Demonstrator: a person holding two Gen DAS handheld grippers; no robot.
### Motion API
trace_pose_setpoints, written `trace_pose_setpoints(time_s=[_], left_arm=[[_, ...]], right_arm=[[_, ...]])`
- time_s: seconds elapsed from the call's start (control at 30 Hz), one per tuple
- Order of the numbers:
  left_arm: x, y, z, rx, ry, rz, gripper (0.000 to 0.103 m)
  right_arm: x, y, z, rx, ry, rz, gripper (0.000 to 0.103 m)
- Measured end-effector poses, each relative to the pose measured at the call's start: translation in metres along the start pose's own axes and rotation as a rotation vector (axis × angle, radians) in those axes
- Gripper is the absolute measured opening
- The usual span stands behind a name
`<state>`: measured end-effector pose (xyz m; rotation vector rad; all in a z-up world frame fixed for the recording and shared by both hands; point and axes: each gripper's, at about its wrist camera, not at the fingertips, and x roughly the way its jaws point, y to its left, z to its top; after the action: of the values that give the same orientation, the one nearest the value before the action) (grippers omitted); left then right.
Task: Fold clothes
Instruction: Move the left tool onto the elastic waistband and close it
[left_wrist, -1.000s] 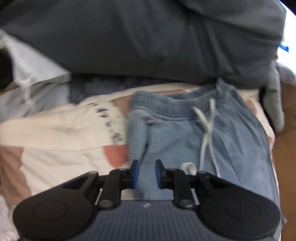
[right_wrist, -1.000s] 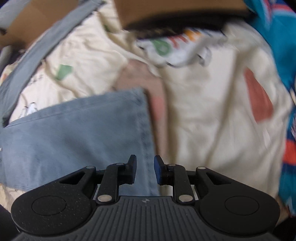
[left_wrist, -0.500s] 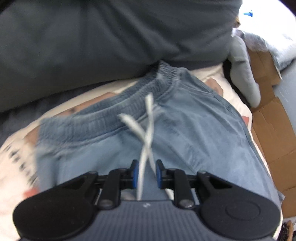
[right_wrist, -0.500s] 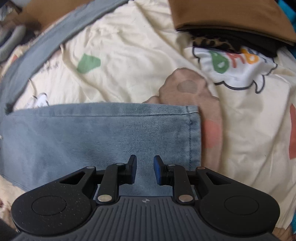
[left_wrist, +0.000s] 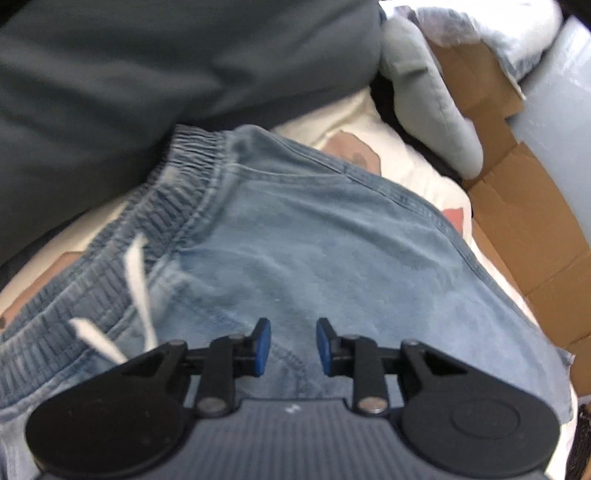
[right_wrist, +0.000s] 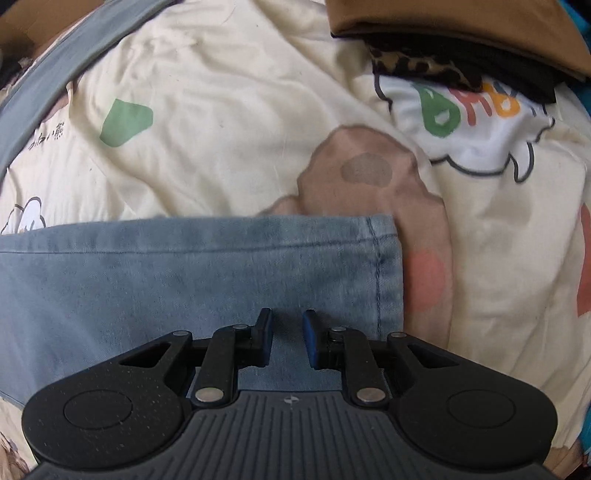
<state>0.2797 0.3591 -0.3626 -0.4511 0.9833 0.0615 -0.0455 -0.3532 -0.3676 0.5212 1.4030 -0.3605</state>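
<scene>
Jaws opening on left gripper (left_wrist: 288, 347), apart and empty on right gripper (right_wrist: 287, 343); loose drawstring (left_wrist: 138, 291) may snag during jeans (left_wrist: 332, 258) pickup.

Your left wrist camera sits just behind the left gripper (left_wrist: 289, 345) and looks steeply down and forward, close over the waistband end of the light-blue trousers (left_wrist: 332, 258), toward the bed edge where cardboard (left_wrist: 517, 221) lies. Your right wrist camera rides behind the right gripper (right_wrist: 287, 343) and faces straight down, close above the hem end of the trousers (right_wrist: 184, 266), toward the folded stack (right_wrist: 461, 37) at the far corner. Both views share the trousers and the cream printed bedsheet (right_wrist: 221, 129).
</scene>
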Motion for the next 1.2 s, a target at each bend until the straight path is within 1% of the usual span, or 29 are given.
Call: trace_pose_setpoints(time_s=[0.2, 0.27, 0.33, 0.37, 0.4, 0.43, 0.5, 0.53, 0.6, 0.63, 0.67, 0.7, 0.77, 0.83, 0.97, 1.03, 1.13, 1.2], left_arm=[[0.035, -0.017, 0.012, 0.052, 0.057, 0.04, 0.028], [0.047, -0.018, 0.013, 0.085, 0.073, 0.079, 0.027], [0.052, -0.016, 0.015, 0.099, 0.055, 0.126, 0.024], [0.053, -0.012, 0.017, 0.08, 0.049, 0.153, 0.02], [0.053, -0.009, 0.018, 0.061, 0.043, 0.179, 0.01], [0.054, -0.005, 0.02, 0.043, 0.038, 0.203, 0.005], [0.057, 0.002, 0.021, 0.017, 0.041, 0.194, 0.004], [0.057, 0.003, 0.022, 0.03, 0.041, 0.192, 0.004], [0.056, 0.0, 0.023, 0.086, 0.045, 0.216, 0.004], [0.055, -0.001, 0.024, 0.097, 0.043, 0.236, 0.003], [0.052, -0.001, 0.024, 0.094, 0.039, 0.254, 0.003], [0.049, 0.0, 0.026, 0.074, 0.034, 0.256, 0.003], [0.041, 0.001, 0.027, 0.036, 0.013, 0.252, 0.005], [0.033, -0.004, 0.027, 0.026, 0.002, 0.226, 0.02], [0.026, -0.023, 0.024, 0.061, 0.017, 0.148, 0.024], [0.028, -0.038, 0.021, 0.073, 0.029, 0.11, 0.028], [0.031, -0.059, 0.014, 0.094, 0.048, 0.057, 0.029], [0.03, -0.074, 0.007, 0.128, 0.063, 0.019, 0.029]], right_arm=[[0.009, -0.001, 0.0, 0.023, 0.012, -0.002, 0.024], [0.01, -0.003, -0.003, 0.041, 0.001, 0.003, 0.024], [0.01, -0.006, -0.006, 0.06, -0.011, 0.01, 0.024], [0.01, -0.007, -0.007, 0.065, -0.012, 0.011, 0.024], [0.01, -0.007, -0.008, 0.065, -0.011, 0.007, 0.024], [0.009, -0.007, -0.009, 0.065, -0.01, 0.004, 0.024], [0.009, -0.007, -0.01, 0.066, -0.009, -0.004, 0.024], [0.009, -0.007, -0.01, 0.069, -0.009, -0.01, 0.024], [0.009, -0.006, -0.012, 0.07, -0.015, -0.02, 0.024], [0.009, -0.005, -0.012, 0.067, -0.02, -0.022, 0.024], [0.01, -0.006, -0.013, 0.066, -0.023, -0.019, 0.024], [0.009, -0.007, -0.013, 0.067, -0.024, -0.014, 0.024], [0.009, -0.01, -0.014, 0.07, -0.026, -0.004, 0.024], [0.009, -0.012, -0.015, 0.069, -0.028, 0.004, 0.024], [0.008, -0.011, -0.015, 0.05, -0.026, -0.001, 0.024], [0.007, -0.011, -0.014, 0.052, -0.026, 0.0, 0.024], [0.003, -0.009, -0.012, 0.035, -0.014, -0.006, 0.025], [-0.003, -0.008, -0.007, 0.021, -0.028, 0.001, 0.025]])
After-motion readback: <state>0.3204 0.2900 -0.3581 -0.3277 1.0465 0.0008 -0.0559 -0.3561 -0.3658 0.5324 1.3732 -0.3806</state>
